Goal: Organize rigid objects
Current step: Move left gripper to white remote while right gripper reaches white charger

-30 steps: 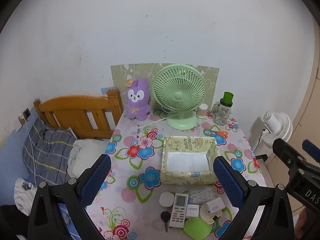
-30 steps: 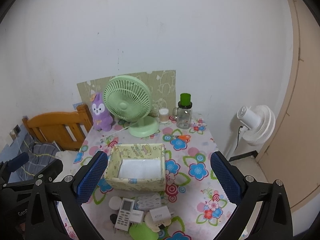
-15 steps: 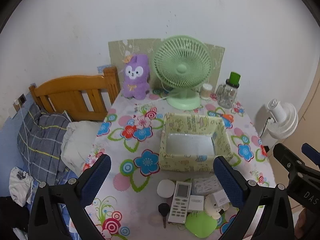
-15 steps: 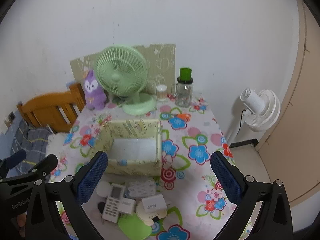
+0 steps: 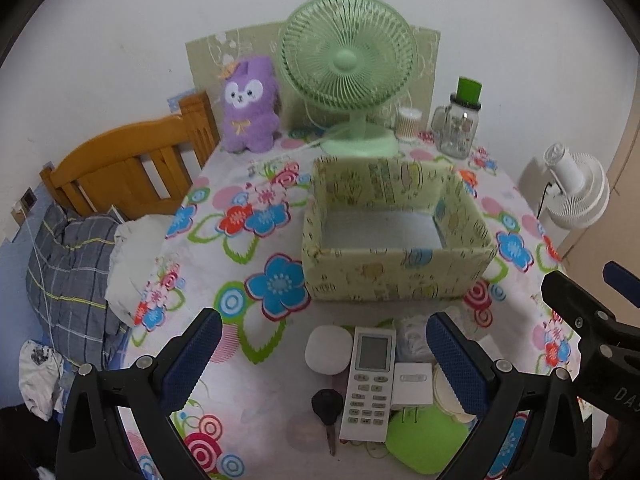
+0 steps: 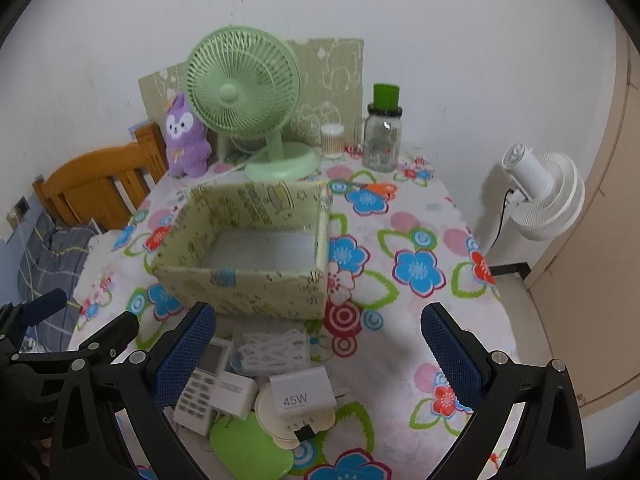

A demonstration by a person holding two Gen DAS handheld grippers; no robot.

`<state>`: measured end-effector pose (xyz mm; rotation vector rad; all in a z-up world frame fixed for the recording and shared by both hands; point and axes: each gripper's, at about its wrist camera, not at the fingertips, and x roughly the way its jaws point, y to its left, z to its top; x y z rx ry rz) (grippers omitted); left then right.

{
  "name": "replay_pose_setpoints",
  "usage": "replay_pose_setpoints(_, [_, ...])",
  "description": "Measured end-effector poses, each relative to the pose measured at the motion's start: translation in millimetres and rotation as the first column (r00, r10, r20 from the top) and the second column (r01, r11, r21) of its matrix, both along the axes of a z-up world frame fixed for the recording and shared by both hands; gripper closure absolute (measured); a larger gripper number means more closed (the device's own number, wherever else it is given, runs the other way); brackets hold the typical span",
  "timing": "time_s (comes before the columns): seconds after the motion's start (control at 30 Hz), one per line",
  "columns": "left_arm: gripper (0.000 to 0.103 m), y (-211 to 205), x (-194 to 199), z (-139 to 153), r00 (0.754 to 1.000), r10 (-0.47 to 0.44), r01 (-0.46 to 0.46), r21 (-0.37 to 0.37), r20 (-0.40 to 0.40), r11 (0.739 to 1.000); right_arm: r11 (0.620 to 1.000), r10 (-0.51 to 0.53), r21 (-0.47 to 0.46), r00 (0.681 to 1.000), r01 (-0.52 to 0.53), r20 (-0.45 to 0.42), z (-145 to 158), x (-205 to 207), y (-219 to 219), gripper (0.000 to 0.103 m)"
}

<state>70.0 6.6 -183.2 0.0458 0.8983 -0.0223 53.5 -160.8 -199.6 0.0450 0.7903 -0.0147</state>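
An empty pale green patterned box (image 5: 394,240) (image 6: 248,256) stands mid-table. In front of it lies a cluster: a white remote (image 5: 370,384) (image 6: 200,384), a round white puck (image 5: 326,352), a black key (image 5: 326,404), a small white box (image 5: 412,384), a 45W charger (image 6: 300,394), a clear case of white clips (image 6: 272,350), a green lid (image 6: 250,446) and a cream disc (image 6: 276,416). My left gripper (image 5: 320,360) hangs open above the remote. Over the charger my right gripper (image 6: 316,354) is open too. Neither holds anything.
A green desk fan (image 5: 348,64), a purple plush (image 5: 250,106), a cotton swab jar (image 5: 406,124) and a glass jar with green lid (image 5: 460,124) line the table's back. A wooden bed frame (image 5: 120,168) sits left, a white floor fan (image 6: 540,196) right.
Both grippers have moved forward and tilted down toward the table; the box and the cluster of items now look larger and closer. Both stayed open.
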Motion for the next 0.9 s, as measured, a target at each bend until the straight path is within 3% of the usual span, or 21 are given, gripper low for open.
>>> replay_pose_setpoints(0.37, [0.000, 4.1, 2.7, -47.1, 0.996, -0.033, 0.031, -0.023, -0.083, 0.999, 1.000, -0.011, -0.012, 0.999, 0.011, -0.042, -47.1, 1.7, -1.7, 0.000])
replay_pose_setpoints(0.9, [0.001, -0.2, -3.3, -93.5, 0.982, -0.126, 0.128, 0.010, -0.143, 0.992, 1.000, -0.023, -0.021, 0.992, 0.020, -0.122, -102.7, 1.5, 4.0, 0.005])
